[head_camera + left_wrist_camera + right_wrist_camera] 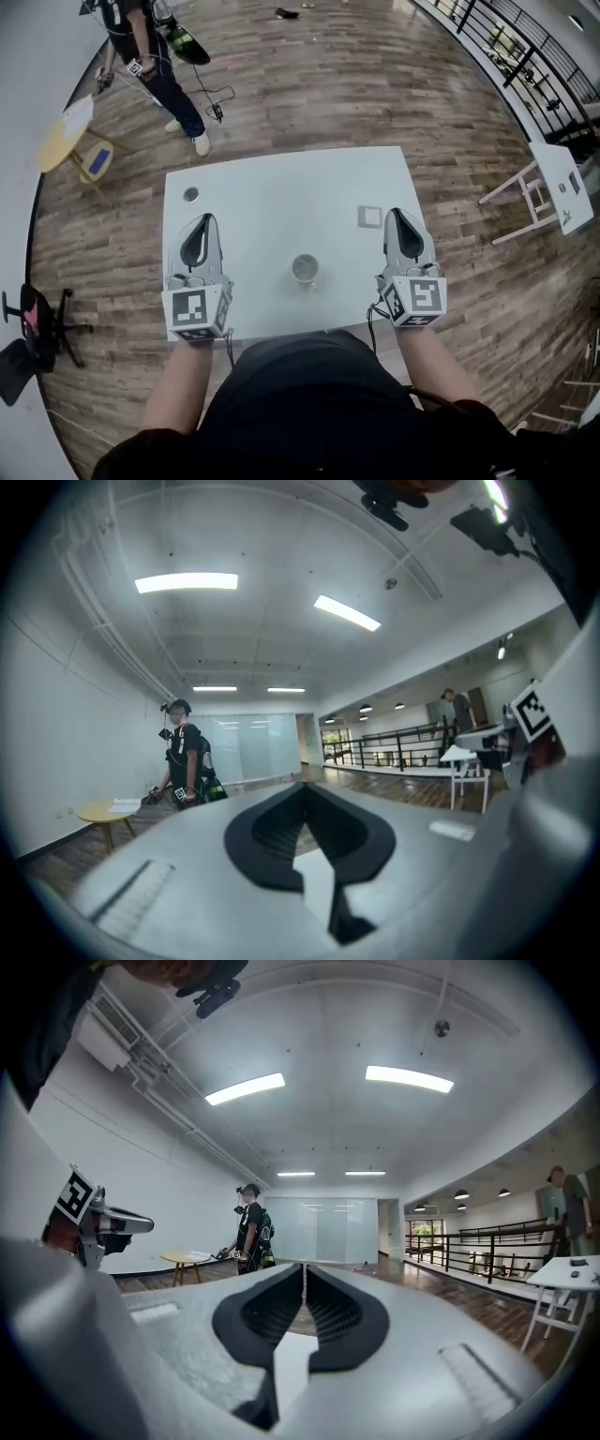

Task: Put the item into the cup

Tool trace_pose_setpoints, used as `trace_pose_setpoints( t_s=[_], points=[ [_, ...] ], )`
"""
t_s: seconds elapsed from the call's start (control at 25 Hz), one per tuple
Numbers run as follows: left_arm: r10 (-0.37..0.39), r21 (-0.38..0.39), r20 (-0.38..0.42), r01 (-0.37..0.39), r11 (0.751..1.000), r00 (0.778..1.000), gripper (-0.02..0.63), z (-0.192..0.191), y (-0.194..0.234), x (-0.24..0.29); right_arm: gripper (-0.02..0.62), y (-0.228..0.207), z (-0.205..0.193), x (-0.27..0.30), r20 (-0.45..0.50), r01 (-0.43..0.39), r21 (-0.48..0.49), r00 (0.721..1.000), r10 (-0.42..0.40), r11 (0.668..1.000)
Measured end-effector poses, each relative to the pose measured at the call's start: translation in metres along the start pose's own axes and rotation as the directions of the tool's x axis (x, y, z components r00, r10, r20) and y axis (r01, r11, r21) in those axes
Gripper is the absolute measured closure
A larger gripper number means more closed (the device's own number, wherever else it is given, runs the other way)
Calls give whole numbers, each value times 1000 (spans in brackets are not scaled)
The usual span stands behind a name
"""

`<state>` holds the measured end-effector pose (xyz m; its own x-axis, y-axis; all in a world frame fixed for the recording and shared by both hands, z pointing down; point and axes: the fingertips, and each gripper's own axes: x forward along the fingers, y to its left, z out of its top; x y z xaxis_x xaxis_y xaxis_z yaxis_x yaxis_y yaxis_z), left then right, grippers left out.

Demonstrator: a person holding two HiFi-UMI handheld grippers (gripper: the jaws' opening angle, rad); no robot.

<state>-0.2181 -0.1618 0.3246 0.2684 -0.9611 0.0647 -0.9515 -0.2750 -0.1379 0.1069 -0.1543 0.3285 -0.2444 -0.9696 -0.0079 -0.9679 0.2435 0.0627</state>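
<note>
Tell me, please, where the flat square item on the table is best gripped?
Probably across two opposite edges, coming straight down: the square item appears to lie flat on the table, offering little side face. The right hand-held gripper is nearest.

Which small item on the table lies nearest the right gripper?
The pale square piece, just beside the right gripper; the round one sits far left.

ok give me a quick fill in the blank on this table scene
1. The cup stands on a ____ table.
2. The right gripper has its jaws ____, with nothing between them.
3. The small square thing lies nearest the ____ gripper.
4. The left gripper, jaws together, holds ____.
Missing words: white; shut; right; nothing
</note>
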Motion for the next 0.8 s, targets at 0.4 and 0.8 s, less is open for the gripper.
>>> trace_pose_setpoints(
  t_s=[0.4,0.8],
  points=[
    [-60,-30,30,61,998,998,598,-2,-28,-5,592,-22,-7,-6,-1,65,-23,998,-65,998],
    [-22,-31,28,23,999,999,598,-2,-9,-5,594,-24,-18,-7,-29,61,-51,998,-63,997]
  ],
)
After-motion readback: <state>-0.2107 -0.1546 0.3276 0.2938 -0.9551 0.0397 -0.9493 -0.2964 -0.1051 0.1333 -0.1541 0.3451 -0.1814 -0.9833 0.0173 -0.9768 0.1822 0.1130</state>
